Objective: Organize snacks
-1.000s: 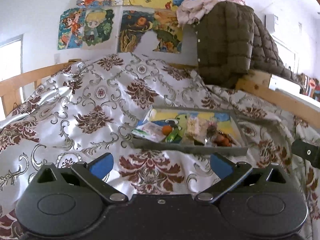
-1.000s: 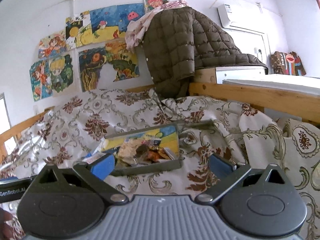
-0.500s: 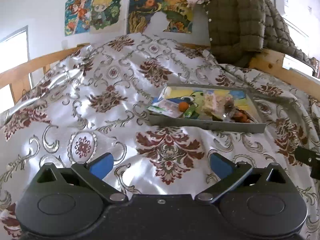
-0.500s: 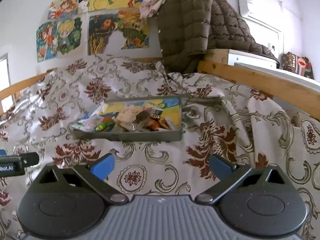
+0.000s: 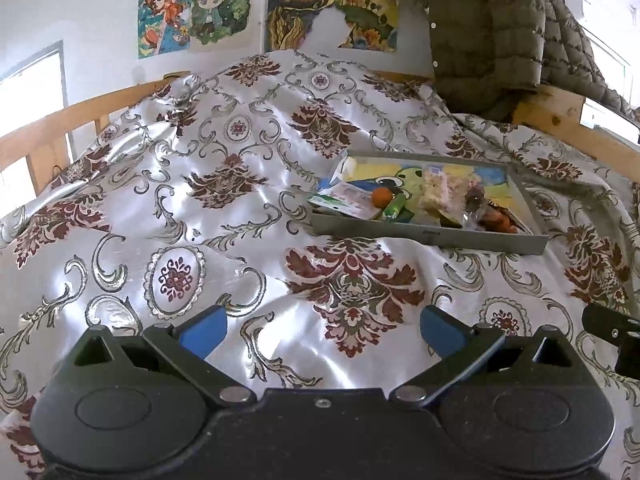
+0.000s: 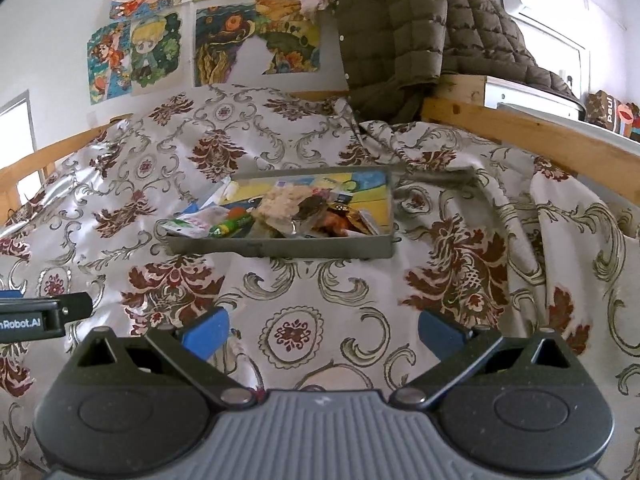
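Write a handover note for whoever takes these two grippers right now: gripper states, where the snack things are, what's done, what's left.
Left gripper: open, empty, over the bedspread, short of the tray.
Right gripper: open, empty, also short of the tray.
Snacks: loose pile inside the grey tray, including a white-green packet, an orange round piece and a green tube.
Done: nothing sorted or lifted that shows.
Left: reach the tray, pick the snacks and arrange them.

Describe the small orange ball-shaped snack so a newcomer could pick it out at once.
On the patterned bedspread lies a shallow grey tray of snacks. Toward its left end, the orange snack sits between a white-green packet and a green tube: the only round, plain orange piece.
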A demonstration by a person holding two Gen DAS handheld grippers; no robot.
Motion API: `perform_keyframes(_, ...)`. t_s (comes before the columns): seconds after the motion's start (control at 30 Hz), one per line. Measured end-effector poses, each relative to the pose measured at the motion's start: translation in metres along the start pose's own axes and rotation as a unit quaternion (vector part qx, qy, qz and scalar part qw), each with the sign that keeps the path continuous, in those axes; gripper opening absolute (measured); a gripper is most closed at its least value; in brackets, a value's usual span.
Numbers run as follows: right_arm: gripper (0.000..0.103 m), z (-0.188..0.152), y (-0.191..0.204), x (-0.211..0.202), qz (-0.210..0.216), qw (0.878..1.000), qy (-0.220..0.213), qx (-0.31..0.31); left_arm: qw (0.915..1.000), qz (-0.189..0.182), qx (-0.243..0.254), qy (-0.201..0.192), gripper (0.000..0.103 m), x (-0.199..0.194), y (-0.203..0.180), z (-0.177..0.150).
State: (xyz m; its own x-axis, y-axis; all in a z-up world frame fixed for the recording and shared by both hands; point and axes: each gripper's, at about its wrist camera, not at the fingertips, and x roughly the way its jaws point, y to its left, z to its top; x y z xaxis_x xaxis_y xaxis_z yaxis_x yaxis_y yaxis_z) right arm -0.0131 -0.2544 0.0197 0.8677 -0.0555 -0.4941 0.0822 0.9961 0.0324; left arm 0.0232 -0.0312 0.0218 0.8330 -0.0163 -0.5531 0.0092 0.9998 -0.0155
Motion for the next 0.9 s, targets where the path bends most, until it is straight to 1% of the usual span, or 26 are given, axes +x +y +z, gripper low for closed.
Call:
perform_keyframes(0.27, 0.103, 0.0009, -0.0015, 0.0, 0.0, 1.0, 0.003, 0.005, 0.9998, -0.002, 0.02, -0.002, 0.102, -0.0007, -0.0053, -0.0012)
perform_keyframes(0.9, 0.103, 0.0006, -0.0006, 0.0022, 0.005, 1.0, 0.011, 0.001, 0.9997, 0.001, 0.016, 0.018, 0.102, 0.0026, -0.0017, -0.0067)
